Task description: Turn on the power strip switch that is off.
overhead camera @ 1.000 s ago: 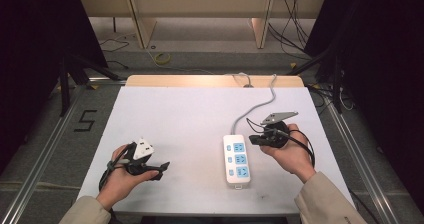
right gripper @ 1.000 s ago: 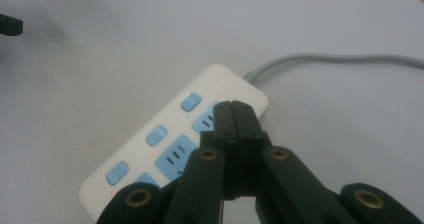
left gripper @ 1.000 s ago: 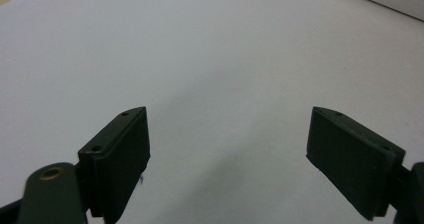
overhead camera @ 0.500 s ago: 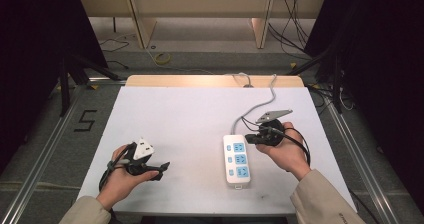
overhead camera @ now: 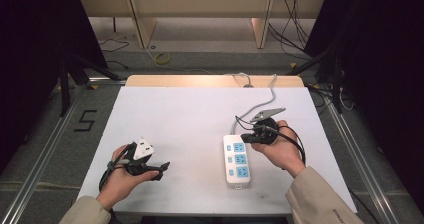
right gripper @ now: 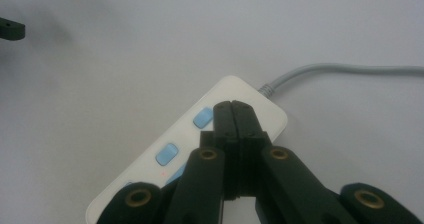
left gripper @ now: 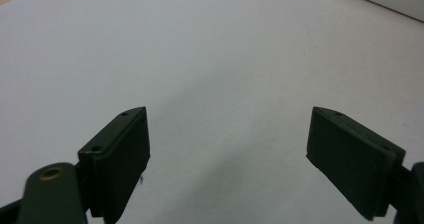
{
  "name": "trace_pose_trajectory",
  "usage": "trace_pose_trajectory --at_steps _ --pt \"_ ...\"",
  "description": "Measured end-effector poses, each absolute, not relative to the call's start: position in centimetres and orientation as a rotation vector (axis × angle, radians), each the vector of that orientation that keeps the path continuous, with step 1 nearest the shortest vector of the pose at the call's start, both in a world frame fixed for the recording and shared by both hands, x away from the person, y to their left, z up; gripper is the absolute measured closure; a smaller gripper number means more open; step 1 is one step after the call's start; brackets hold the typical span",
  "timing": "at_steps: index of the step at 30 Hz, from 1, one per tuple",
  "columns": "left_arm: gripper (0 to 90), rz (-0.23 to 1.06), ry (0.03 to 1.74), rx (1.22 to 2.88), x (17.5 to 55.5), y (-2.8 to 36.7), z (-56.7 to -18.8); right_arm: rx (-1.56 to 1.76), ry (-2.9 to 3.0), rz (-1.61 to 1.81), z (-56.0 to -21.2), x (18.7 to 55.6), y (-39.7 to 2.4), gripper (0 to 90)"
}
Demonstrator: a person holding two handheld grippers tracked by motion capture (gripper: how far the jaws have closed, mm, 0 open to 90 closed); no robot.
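A white power strip (overhead camera: 236, 160) with blue sockets lies on the white table (overhead camera: 190, 114), right of centre. Its grey cable (overhead camera: 272, 91) runs off toward the far edge. My right gripper (overhead camera: 244, 138) is shut with nothing between the jaws, and its tips hover over the cable end of the strip. In the right gripper view the closed tips (right gripper: 233, 107) sit above the power strip (right gripper: 170, 154) near a blue button, with the cable (right gripper: 340, 70) leading off to the right. My left gripper (overhead camera: 154, 160) rests at the near left. It is open (left gripper: 227, 164) over bare table.
The table's far edge is a wooden strip (overhead camera: 215, 80). Beyond it are shelving legs and loose cables on the floor. Metal rails run along both sides of the table. A jaw of the other gripper (right gripper: 10, 30) shows at the upper left of the right gripper view.
My right gripper has shifted slightly left, bringing its shut tips over the cable end of the power strip. The left gripper has stayed put.
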State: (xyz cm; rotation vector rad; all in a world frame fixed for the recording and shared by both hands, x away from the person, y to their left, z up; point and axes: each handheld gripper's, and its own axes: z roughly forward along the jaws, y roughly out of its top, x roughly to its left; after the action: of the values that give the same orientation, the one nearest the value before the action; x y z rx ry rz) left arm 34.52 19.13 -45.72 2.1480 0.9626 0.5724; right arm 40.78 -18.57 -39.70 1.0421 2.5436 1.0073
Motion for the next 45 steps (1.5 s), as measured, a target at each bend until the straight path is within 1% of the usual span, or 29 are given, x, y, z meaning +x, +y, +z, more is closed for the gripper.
trace_pose_trajectory --at_steps 13,45 --pt "16.9 0.568 0.962 2.141 34.6 19.1 -45.7 0.996 2.584 0.961 -40.2 41.4 -17.4 90.0" --pt "17.0 0.56 0.964 2.134 34.6 19.0 -45.6 1.043 2.655 0.893 -41.2 42.6 -14.8 90.0"
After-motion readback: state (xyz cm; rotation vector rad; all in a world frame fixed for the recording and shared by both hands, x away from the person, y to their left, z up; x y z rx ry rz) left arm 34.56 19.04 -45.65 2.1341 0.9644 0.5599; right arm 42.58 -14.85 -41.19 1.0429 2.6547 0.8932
